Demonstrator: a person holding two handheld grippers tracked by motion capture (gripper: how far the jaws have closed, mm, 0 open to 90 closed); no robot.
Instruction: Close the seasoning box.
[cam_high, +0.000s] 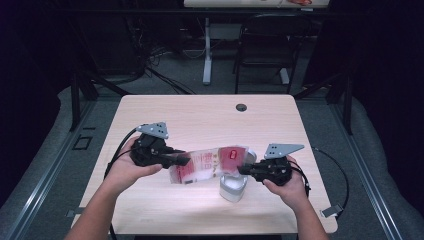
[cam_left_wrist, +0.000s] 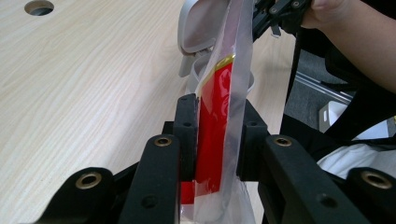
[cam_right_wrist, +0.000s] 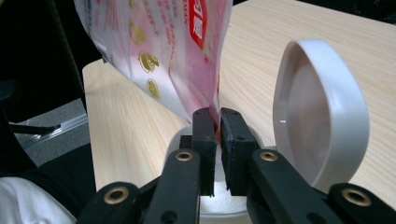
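**Pouch held over open bin**

On the worktop (cam_high: 200, 115), a red-and-clear pouch (cam_high: 207, 164) hangs stretched above a small white bin (cam_high: 233, 187) with its lid (cam_right_wrist: 322, 116) up. The left gripper (cam_high: 182, 161) and right gripper (cam_high: 243, 170) each pinch one pouch end.

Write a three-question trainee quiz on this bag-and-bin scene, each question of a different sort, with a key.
1. True or false: the lid of the white bin stands open.
2. Which tongs grip the red-and-clear bag? A. left tongs alone B. right tongs alone C. both
3. Fill in: in the high view the bag hangs stretched between the two tongs, above the wooden ____.

Key: 1 true, the lid is tipped up beside the bin's mouth. 2 C, one end of the bag sits between each pair of jaws. 3 table.
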